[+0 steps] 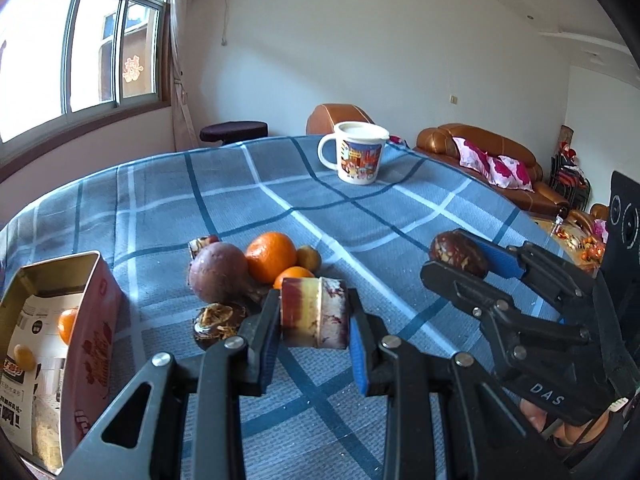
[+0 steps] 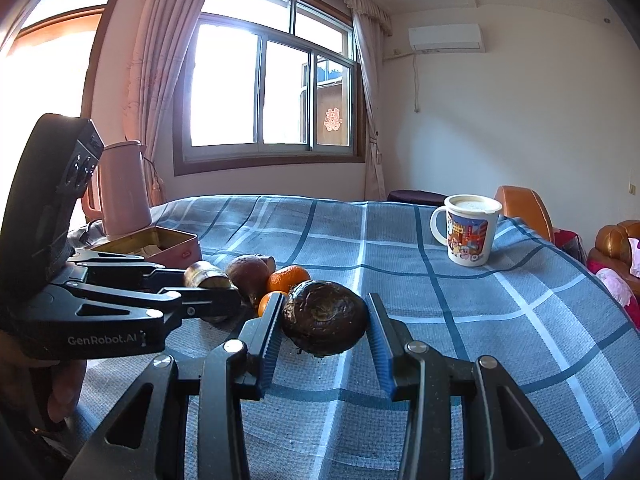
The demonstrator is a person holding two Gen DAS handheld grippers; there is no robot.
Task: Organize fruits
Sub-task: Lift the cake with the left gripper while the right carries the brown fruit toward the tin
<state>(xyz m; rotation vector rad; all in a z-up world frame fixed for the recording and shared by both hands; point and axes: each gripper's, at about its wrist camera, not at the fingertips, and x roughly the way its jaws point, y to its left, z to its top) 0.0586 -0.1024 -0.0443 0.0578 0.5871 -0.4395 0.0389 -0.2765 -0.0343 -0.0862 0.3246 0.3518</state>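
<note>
Left of the left gripper [image 1: 314, 322]: open red tin [image 1: 86, 320] with one tangerine [image 1: 67, 324] and a small yellow fruit [image 1: 23, 354] already inside.

Left gripper is clamped on a short sugarcane piece [image 1: 313, 312], lifted clear of the plaid tablecloth [image 1: 360, 216].

Just beyond its fingertips sits the loose pile: passion fruit [image 1: 218, 272], orange [image 1: 271, 256], water chestnut [image 1: 218, 322].

Right gripper [image 2: 324, 320] is clamped on a dark round water chestnut [image 2: 325, 317], held above the cloth, pile just ahead-left of it. Mug [image 2: 468, 230] far ahead-right, irrelevant.

Step, as I read it: both hands loaded, transfer to the tin.

Next: swing the cane left over the tin opening, clear the rim, then release. Right follows; watch for gripper collision.
</note>
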